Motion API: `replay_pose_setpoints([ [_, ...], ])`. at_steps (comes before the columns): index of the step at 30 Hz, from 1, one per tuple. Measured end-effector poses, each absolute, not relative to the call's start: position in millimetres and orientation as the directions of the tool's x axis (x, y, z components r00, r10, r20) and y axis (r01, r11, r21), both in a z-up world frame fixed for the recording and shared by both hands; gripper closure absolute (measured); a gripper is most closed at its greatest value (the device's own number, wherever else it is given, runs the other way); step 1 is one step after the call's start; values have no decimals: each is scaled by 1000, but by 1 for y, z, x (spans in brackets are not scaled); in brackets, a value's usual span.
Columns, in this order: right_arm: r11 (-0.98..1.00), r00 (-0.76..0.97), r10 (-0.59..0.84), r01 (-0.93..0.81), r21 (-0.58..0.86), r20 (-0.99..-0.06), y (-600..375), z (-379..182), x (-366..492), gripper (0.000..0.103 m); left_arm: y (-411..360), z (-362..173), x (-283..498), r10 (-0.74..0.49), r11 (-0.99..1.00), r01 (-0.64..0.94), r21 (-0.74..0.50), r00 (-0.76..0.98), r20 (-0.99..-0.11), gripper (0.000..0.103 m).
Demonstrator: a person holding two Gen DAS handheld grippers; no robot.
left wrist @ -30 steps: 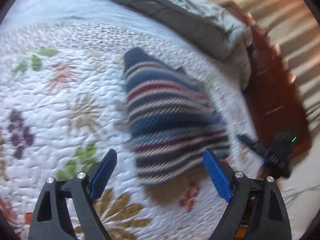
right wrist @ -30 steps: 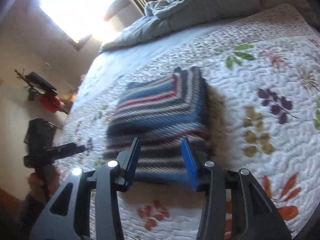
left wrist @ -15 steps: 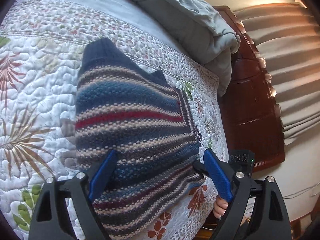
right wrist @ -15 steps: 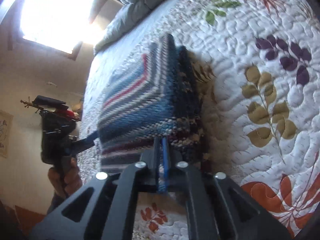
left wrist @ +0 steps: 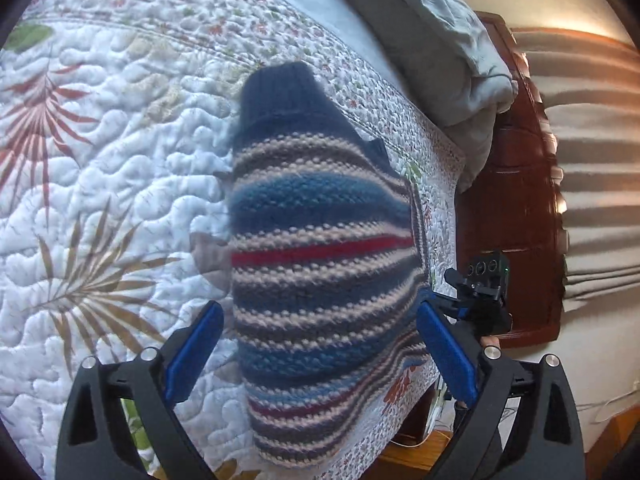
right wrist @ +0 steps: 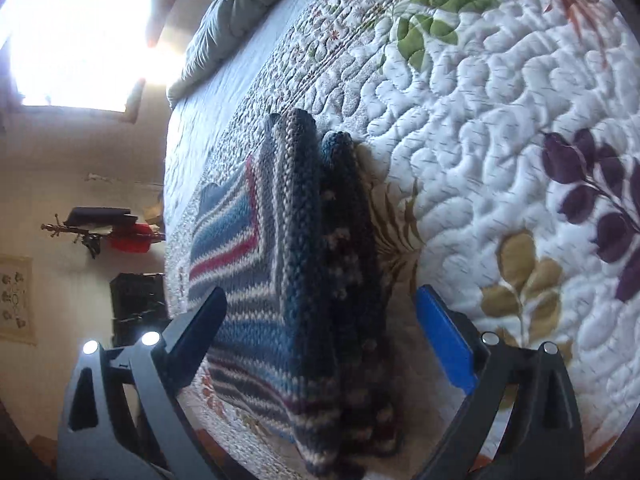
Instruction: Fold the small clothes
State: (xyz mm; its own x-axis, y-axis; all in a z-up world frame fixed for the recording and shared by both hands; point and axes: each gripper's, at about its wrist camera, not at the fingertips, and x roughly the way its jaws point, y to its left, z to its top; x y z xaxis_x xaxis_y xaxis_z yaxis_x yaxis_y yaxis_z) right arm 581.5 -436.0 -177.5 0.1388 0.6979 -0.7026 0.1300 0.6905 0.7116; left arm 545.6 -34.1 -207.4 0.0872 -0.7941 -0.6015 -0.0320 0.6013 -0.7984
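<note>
One striped knit sweater (left wrist: 320,264) lies folded on the quilted bedspread (left wrist: 100,152), near the bed's edge; its lower end runs out of the left wrist view between the gripper arms, so its full outline cannot be seen. In the right wrist view the sweater (right wrist: 296,280) shows edge-on as stacked layers, dark and partly blurred, and how many folds it has is hard to count. The left gripper (left wrist: 320,356) stands with its jaws spread wide to either side of the sweater; they have just been opening further, and the blue pads (left wrist: 194,356) do not press on the knit. The right gripper (right wrist: 320,344) also has its jaws wide apart; they have just been opening, with the sweater's folded edge between them but not pinched. Its left pad is in shadow. A crumpled grey duvet (left wrist: 432,36) lies at the bed's far end, partly cut off. Beside the bed stands a dark wooden headboard (left wrist: 516,208), half hidden.
</note>
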Motion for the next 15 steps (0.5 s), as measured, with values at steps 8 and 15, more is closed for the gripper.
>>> replay_pose_setpoints([
  [8,670,31,739,73,739,-673,-410,-203,596,7,-46,-233,548,-842,537,-24,-843,47,-537,4],
  [15,636,-6,771,34,771,-636,-390,-206,596,7,-40,-251,546,-853,518,-35,-855,59,-519,4],
])
